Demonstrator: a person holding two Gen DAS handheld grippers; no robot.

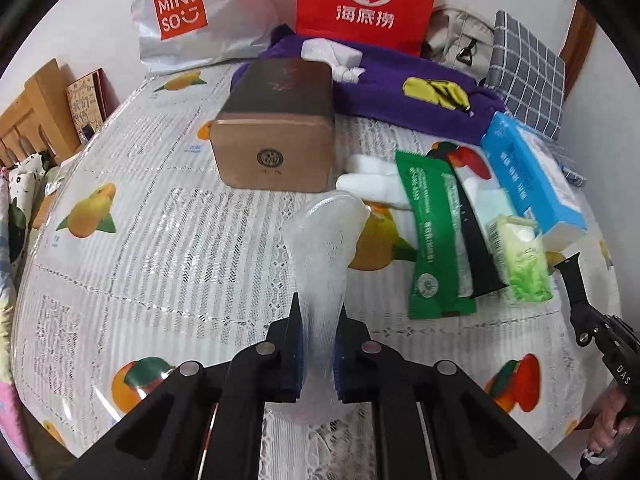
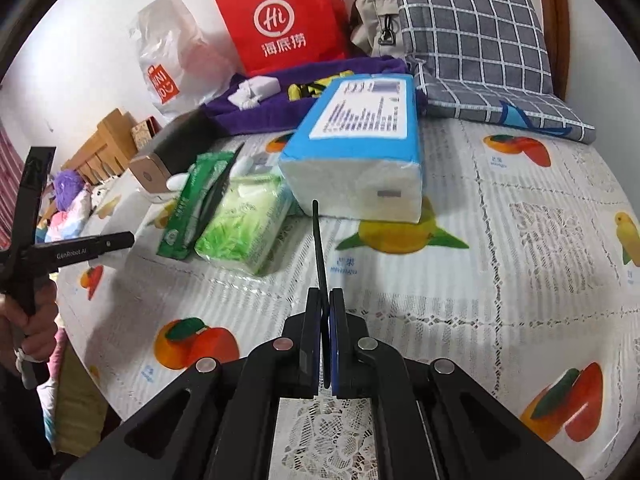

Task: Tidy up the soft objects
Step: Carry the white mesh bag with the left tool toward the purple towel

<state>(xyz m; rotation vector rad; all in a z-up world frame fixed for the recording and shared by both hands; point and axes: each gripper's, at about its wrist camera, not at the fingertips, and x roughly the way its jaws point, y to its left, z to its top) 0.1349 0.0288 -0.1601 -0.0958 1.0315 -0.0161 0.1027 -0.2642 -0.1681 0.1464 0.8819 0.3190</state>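
My left gripper [image 1: 319,312] is shut on a translucent soft gel insole [image 1: 322,236], held upright over the table in front of the brown box [image 1: 276,136]. My right gripper [image 2: 325,300] is shut on a thin black strip [image 2: 318,240] seen edge-on, pointing toward the blue-wrapped tissue pack [image 2: 360,148]. A green wipes packet [image 1: 436,232], a pale green tissue pack [image 1: 520,260] and the blue tissue pack [image 1: 528,176] lie side by side to the right of the box. White soft pieces [image 1: 372,180] lie by the box.
A purple towel [image 1: 400,88] with a white sponge lies behind. A red paper bag [image 1: 366,0], a Miniso bag [image 1: 184,12], a grey checked cushion [image 2: 472,40] and a beige bag stand at the back wall. The fruit-print tablecloth [image 1: 140,220] covers the table.
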